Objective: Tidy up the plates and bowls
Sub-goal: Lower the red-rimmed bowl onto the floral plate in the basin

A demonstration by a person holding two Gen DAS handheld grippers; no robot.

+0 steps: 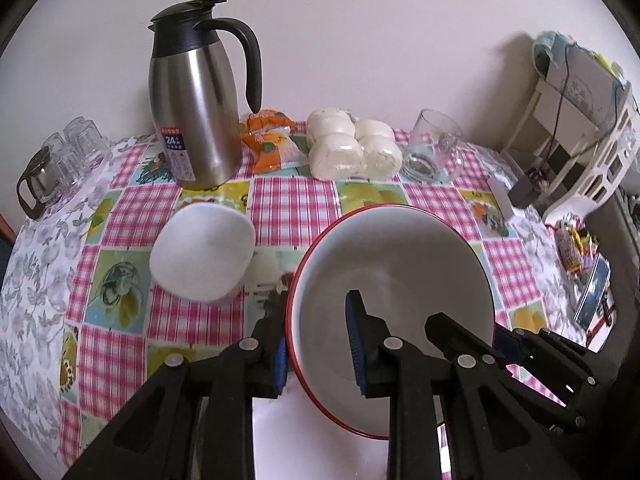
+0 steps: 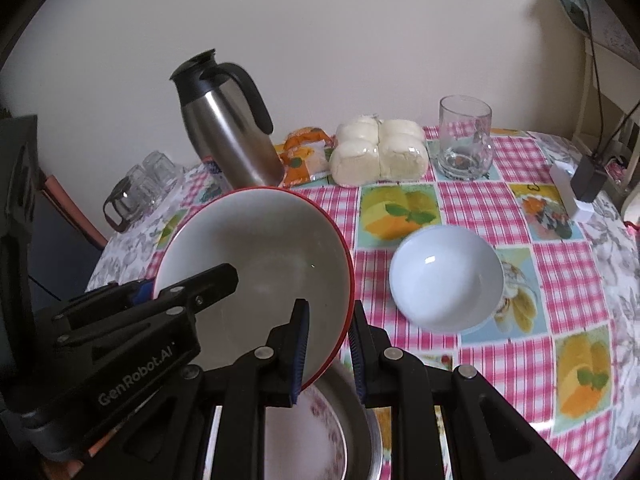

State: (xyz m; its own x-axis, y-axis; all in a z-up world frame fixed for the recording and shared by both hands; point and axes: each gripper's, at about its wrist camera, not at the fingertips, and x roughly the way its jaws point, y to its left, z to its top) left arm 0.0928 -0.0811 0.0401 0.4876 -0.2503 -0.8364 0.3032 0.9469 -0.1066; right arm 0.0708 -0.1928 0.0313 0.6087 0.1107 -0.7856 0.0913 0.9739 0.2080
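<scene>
The checked-cloth table [image 2: 500, 200] carries a small white bowl [image 2: 446, 278], steel jug [image 2: 228, 136], wrapped buns [image 2: 380, 152] and glass [image 2: 465, 138].

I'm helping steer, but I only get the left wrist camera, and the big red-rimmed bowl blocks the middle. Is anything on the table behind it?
Observer: Yes. A small white bowl sits upright on the tablecloth, to the right of the red-rimmed bowl.
Operator: What's underneath the big bowl?
Observer: A flower-patterned plate, on what looks like a metal tray.
Operator: Is the other gripper really holding on?
Observer: The right gripper has the bowl's rim pinched between its blue pads.
</scene>
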